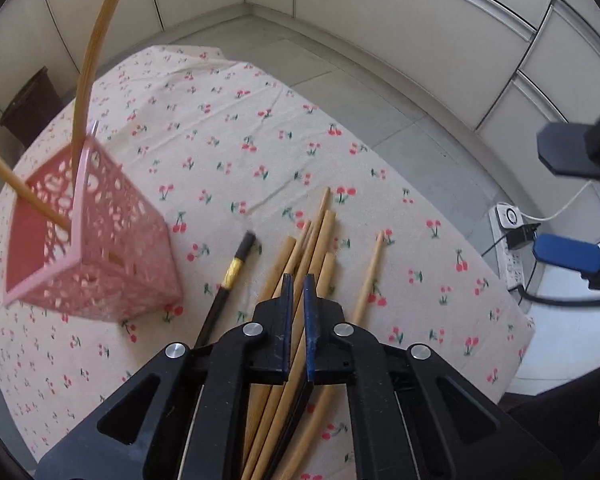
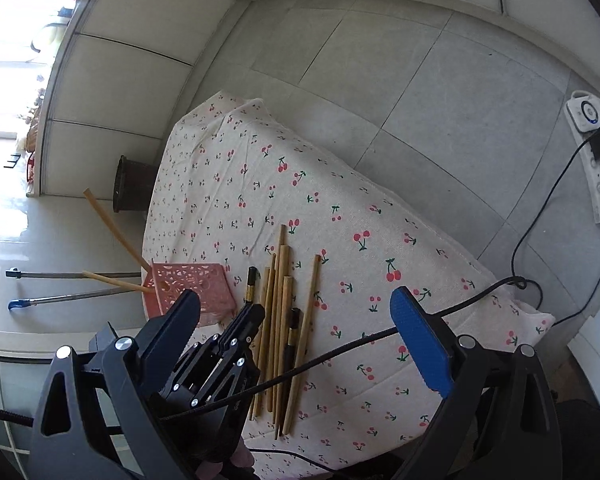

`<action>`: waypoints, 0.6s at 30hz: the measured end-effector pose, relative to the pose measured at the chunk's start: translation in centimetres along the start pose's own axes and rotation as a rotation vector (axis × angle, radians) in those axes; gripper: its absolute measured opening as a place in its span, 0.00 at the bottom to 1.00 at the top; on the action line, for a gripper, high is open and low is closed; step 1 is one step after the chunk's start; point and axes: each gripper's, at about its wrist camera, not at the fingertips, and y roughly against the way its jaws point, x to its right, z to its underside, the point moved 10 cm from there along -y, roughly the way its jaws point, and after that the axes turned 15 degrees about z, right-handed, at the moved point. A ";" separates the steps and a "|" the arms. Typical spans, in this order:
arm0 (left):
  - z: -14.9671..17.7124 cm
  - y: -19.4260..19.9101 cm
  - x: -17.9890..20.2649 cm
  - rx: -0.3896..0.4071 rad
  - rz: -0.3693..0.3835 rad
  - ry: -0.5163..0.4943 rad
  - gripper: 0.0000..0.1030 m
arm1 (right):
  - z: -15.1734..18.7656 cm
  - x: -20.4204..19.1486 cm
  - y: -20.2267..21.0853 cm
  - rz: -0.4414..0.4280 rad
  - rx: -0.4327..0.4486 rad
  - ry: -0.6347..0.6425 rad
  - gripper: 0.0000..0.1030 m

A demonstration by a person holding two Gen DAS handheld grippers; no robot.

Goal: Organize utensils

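A pink perforated holder [image 1: 88, 248] stands on the cherry-print cloth at the left, with two bamboo chopsticks [image 1: 88, 64] sticking out of it. Several bamboo chopsticks [image 1: 320, 248] and a black one with a gold band [image 1: 230, 280] lie loose on the cloth. My left gripper [image 1: 298, 280] is almost shut around one bamboo chopstick of the pile. My right gripper [image 2: 300, 308] is open and empty, above the table's near edge. The holder [image 2: 192, 288] and pile [image 2: 280, 320] also show in the right wrist view, with the left gripper [image 2: 248, 320] over the pile.
The clothed table [image 1: 260, 128] ends at the right, over a grey tiled floor. A white power strip [image 2: 596, 152] with cables lies on the floor. A dark bin [image 2: 130, 184] stands beyond the table's far left corner.
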 end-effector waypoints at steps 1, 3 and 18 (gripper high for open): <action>-0.4 -0.3 0.0 0.001 -0.021 -0.011 0.07 | -0.2 0.1 0.1 -0.001 0.007 -0.004 0.90; -0.9 -1.1 -0.2 -0.014 -0.053 -0.014 0.15 | -0.5 0.4 0.3 -0.010 0.005 -0.024 0.90; -1.6 -3.5 -1.3 -0.017 -0.084 -0.033 0.13 | -0.9 1.2 -0.5 0.000 -0.023 -0.053 0.90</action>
